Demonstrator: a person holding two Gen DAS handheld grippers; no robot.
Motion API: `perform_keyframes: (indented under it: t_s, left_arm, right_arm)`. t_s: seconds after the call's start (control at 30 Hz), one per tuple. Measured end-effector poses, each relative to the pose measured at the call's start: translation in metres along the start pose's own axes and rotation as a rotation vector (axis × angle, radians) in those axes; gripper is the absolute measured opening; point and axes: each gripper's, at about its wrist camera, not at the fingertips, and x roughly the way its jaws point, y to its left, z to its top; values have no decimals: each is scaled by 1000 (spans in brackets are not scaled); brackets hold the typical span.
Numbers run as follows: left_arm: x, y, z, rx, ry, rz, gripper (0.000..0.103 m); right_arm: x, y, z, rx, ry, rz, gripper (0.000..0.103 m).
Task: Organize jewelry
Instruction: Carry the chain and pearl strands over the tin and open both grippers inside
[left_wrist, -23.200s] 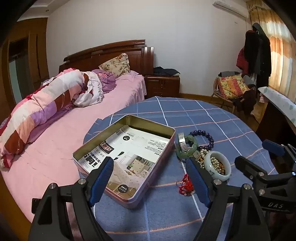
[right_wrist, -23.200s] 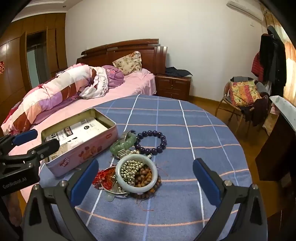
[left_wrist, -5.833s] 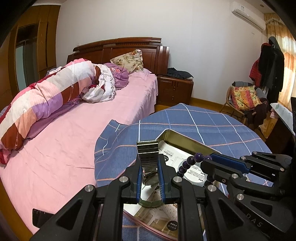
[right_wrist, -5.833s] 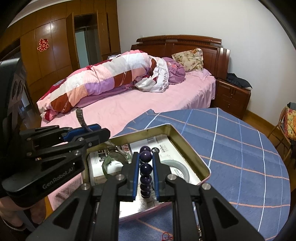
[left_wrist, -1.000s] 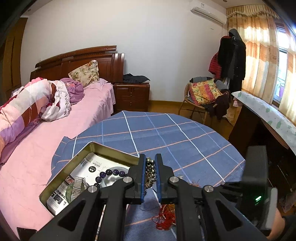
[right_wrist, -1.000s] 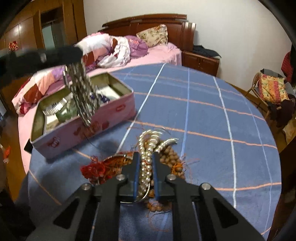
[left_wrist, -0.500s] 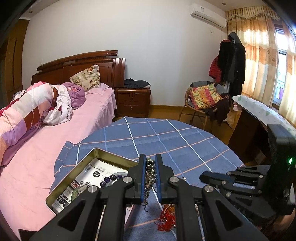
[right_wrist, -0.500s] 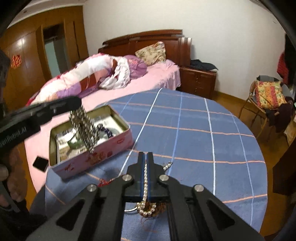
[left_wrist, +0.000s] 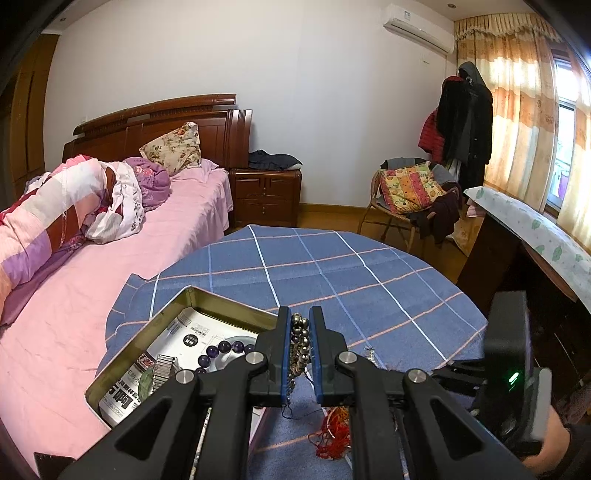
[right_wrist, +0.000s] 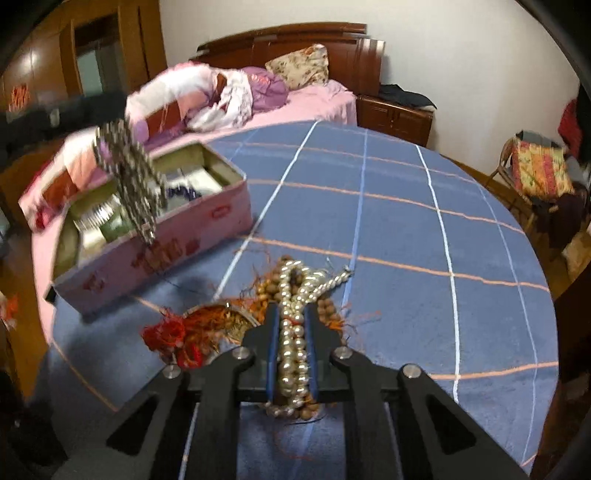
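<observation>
Holding a pearl strand, your right gripper has just eased its jaws wider, pads beside the pearls, above the heap of beads on the blue cloth. Your left gripper clamps a metal bead chain, dangling over the pink tin beyond.

Right hand-held gripper jaws just opened slightly around pearl strand; camera nearer pile.

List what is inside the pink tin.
The pink tin holds a purple bead bracelet, a metal watch band, a green bangle and printed paper lining. The left gripper covers its near corner.
</observation>
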Motion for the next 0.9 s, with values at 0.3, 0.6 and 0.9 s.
perform_keyframes:
  t_s: [0.3,0.6,0.9]
  left_arm:
    - [-4,-1,0,8,-16,2,8]
    - [-16,4,7,17,-49,13,8]
    - [-30,25,19,7,-88,62,8]
  right_arm:
    - [-41,-14,13,46,-112,7,15]
    - [-57,-8,32,33,-174,26,15]
    - [-59,2,50,2,-211,54,15]
